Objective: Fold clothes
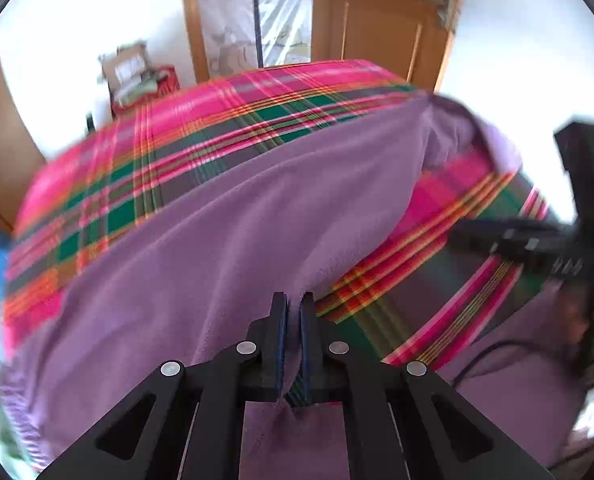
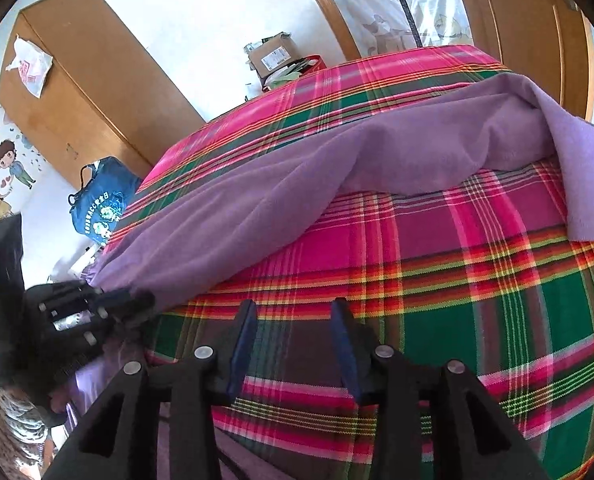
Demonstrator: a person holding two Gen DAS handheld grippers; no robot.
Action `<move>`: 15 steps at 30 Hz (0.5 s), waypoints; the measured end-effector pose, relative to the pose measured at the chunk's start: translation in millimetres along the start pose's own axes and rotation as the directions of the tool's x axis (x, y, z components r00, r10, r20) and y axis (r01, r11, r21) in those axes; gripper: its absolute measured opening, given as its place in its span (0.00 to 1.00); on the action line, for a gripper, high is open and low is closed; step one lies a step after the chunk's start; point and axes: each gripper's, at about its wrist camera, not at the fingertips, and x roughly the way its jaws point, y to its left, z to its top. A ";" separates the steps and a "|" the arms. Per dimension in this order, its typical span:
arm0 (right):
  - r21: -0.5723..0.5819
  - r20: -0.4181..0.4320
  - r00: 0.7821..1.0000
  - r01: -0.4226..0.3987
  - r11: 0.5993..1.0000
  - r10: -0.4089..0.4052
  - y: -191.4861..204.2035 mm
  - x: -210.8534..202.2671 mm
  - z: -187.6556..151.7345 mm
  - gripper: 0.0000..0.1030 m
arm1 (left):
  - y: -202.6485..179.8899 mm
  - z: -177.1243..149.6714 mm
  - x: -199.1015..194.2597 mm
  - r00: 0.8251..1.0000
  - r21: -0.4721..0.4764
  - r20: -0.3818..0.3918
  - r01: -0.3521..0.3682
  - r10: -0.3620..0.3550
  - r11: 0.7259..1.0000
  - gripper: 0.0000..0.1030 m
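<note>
Purple cloth (image 1: 257, 216) lies across the plaid bed (image 2: 437, 280), its near edge pinched in the shut left claw (image 1: 293, 320); the right claw (image 2: 293, 316) gapes empty, so a one-sided lift could skew the fold.

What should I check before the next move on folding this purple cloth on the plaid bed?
1. Left gripper shut on the purple cloth: ok.
2. Right gripper open, nothing between its fingers: ok.
3. Right gripper over bare plaid bedcover, not on the cloth: not ok for a two-handed fold.
4. Cloth lying flat: not ok, it is bunched and draped.
5. Far right corner of the cloth hangs loose: not ok.
6. Grip depth on the cloth: cannot tell.
</note>
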 end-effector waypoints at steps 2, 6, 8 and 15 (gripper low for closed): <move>-0.003 -0.005 1.000 0.002 1.000 -0.002 2.7 3.1 2.6 0.38 | 13.7 2.6 -3.6 0.999 -0.071 0.005 0.047 -0.047 0.996 0.06; 0.036 -0.013 0.998 -0.061 0.997 0.061 0.7 11.1 11.7 0.38 | 29.0 2.1 -1.6 0.996 -0.141 0.008 0.084 -0.084 0.986 0.06; 0.084 -0.007 0.992 -0.122 0.989 0.123 -4.8 14.7 18.8 0.38 | 34.8 -0.1 -4.2 0.991 -0.178 0.017 0.132 -0.131 0.975 0.06; 0.279 0.021 0.960 -0.273 0.921 0.278 -32.3 36.1 41.6 0.44 | 61.3 5.2 -0.6 0.971 -0.314 0.039 0.237 -0.238 0.919 0.06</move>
